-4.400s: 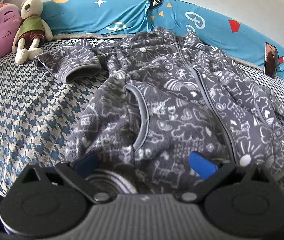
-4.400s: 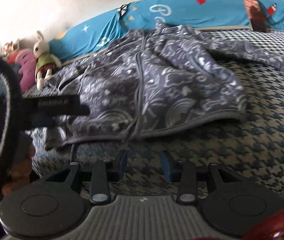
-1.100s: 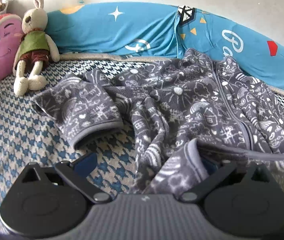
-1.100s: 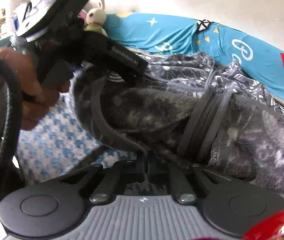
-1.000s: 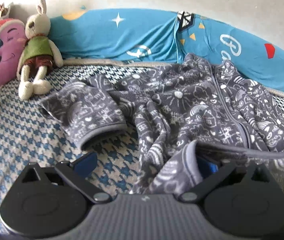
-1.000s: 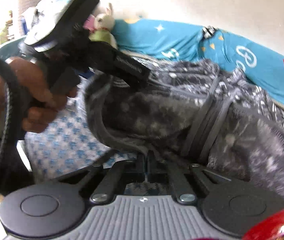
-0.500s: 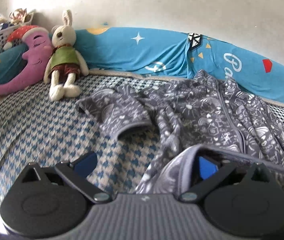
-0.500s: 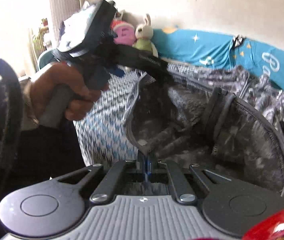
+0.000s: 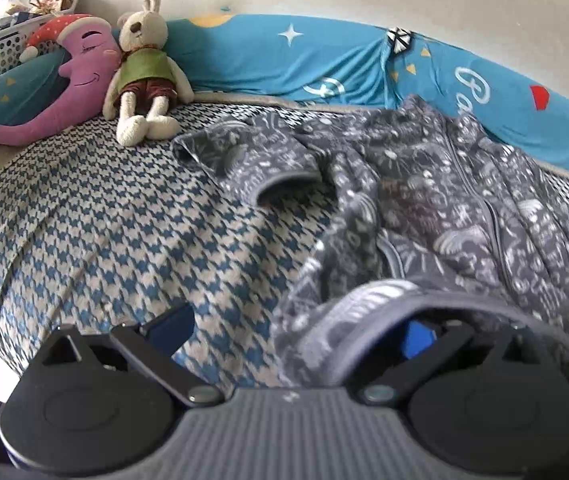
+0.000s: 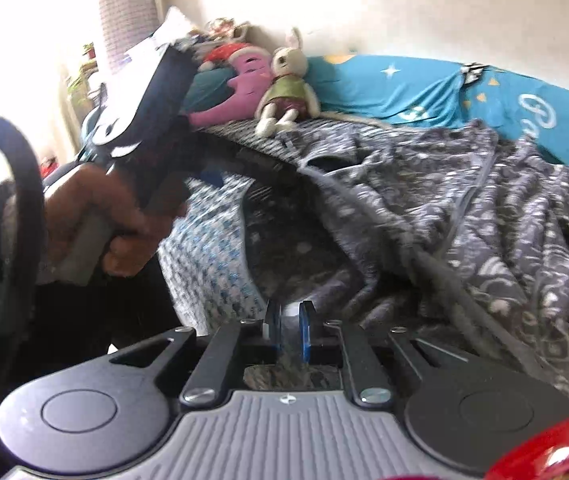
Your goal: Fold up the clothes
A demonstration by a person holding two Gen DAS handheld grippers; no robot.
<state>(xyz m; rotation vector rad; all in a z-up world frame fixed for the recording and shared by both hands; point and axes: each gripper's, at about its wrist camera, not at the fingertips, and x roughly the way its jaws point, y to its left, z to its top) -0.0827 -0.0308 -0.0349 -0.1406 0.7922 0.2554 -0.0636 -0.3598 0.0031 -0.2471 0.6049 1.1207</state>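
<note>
Left gripper (image 9: 296, 330) jaws wide apart, jacket (image 9: 436, 208) hem draped over one; right gripper (image 10: 289, 332) jaws nearly together, empty.

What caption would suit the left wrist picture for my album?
Open left gripper with the grey patterned jacket hem draped over one finger, on a houndstooth bed beside a plush rabbit.

A stuffed rabbit (image 9: 146, 64) sits at ten o'clock on the houndstooth bedspread (image 9: 104, 232), beside a purple moon pillow (image 9: 64, 80); blue bolster (image 9: 304, 64) behind.
</note>
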